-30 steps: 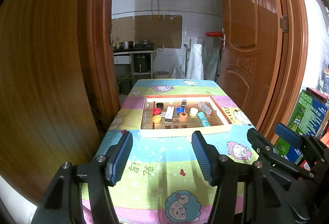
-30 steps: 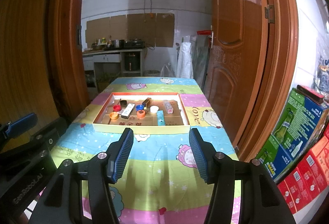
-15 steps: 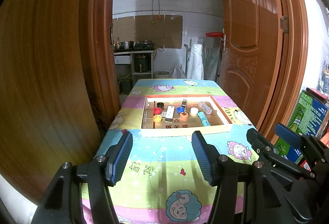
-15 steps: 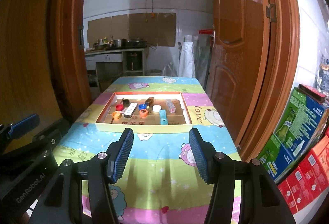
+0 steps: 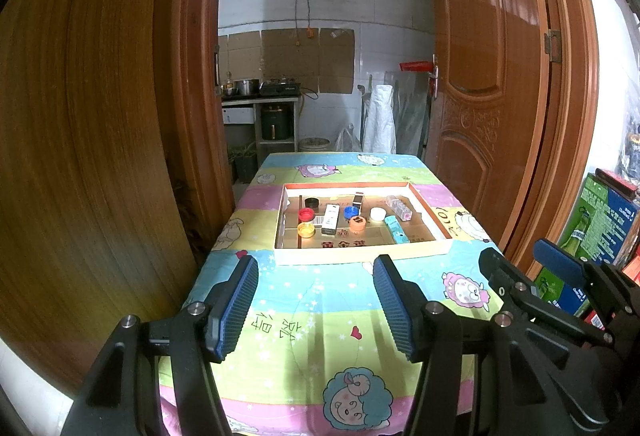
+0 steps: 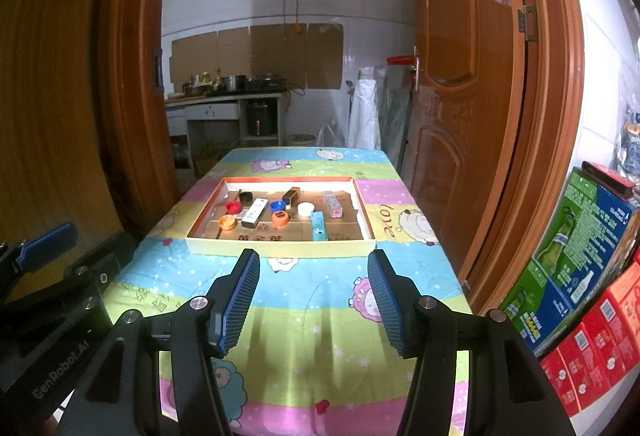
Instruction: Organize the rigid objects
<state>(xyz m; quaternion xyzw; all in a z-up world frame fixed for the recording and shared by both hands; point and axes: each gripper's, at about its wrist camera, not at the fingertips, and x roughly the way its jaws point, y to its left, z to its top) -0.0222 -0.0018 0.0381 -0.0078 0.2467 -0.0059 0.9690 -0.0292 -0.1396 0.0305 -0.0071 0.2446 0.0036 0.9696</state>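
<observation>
Left wrist view looks down a counter (image 5: 320, 316) covered with a striped cartoon-sheep cloth, set between two brown wooden doors. The left gripper (image 5: 316, 302) hovers over the near part of the cloth, its blue ribbed fingers (image 5: 236, 306) standing wide with nothing between them. To its right the right gripper (image 5: 520, 276) shows in part in this view; in the right wrist view the right gripper (image 6: 314, 296) is also spread wide and empty above the cloth, and part of the left gripper shows at that picture's left edge.

Further along the counter, well apart from both grippers, lies a shallow cardboard tray (image 5: 360, 255) with a pale rim and a brown floor. Inside it sit the small rigid things: a black cap (image 5: 311, 202), a red cap (image 5: 306, 214), a yellow cap (image 5: 306, 230), a white flat box with a barcode (image 5: 330, 219), a blue cap (image 5: 351, 211), an orange cap (image 5: 357, 223), a white cap (image 5: 377, 213), a dark small box (image 5: 357, 201), a teal box (image 5: 396, 230) and a clear box with a red end (image 5: 398, 207). The caps cluster in the left and middle of the tray, and the teal and clear boxes lie towards its right side. None of them touches a gripper.

Green and red cartons (image 6: 580, 256) stand on the floor to the right of the counter.
</observation>
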